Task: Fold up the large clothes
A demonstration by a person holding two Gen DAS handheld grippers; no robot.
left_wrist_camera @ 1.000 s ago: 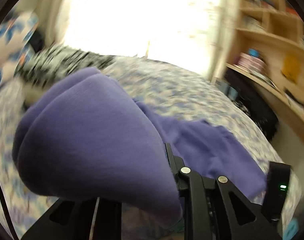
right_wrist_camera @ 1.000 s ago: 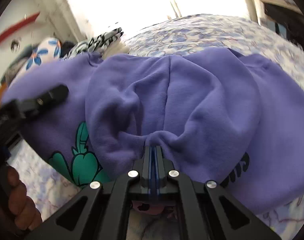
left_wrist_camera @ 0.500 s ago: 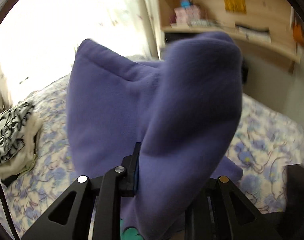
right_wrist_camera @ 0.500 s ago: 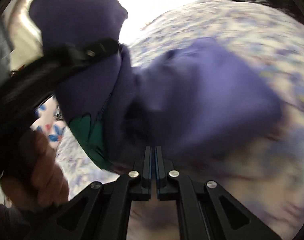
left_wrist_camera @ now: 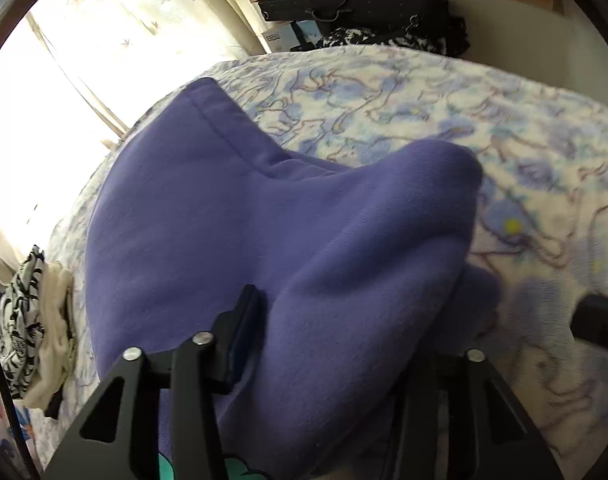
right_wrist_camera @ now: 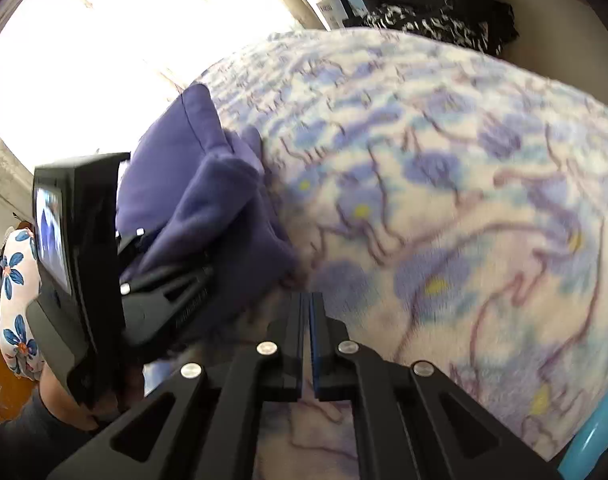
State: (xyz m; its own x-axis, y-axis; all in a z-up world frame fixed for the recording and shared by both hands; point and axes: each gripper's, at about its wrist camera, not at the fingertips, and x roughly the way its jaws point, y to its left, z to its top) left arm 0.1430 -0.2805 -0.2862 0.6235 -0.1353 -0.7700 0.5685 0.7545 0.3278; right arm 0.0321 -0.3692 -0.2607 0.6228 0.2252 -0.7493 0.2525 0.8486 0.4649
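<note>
Looking down the left gripper [left_wrist_camera: 335, 344], its jaws are opening right now, and a thick fold of the purple sweatshirt [left_wrist_camera: 232, 216] is bunched between them. The near finger sits beside the cloth; the far one is buried under it, so I can't tell if that pad is touching or not. A bit of teal print peeks out at the bottom edge.

The sweatshirt itself is heaped on the flowery blue-and-white bedspread [left_wrist_camera: 483, 128], toward the window side, with a seamed edge sticking up at the far end.

From the right wrist view, the right gripper [right_wrist_camera: 307, 308] is closed all the way, fingers pressed together with nothing between them, just blurry bedspread [right_wrist_camera: 443, 184] underneath. The sweatshirt [right_wrist_camera: 216, 200] is off to its left, with the left gripper [right_wrist_camera: 172, 280] stuck into it.

Other stuff: a black-and-white patterned garment [left_wrist_camera: 24, 320] on a cream one at the left edge of the bed, and a black bag [left_wrist_camera: 355, 4] under the wooden shelf past the far end.
</note>
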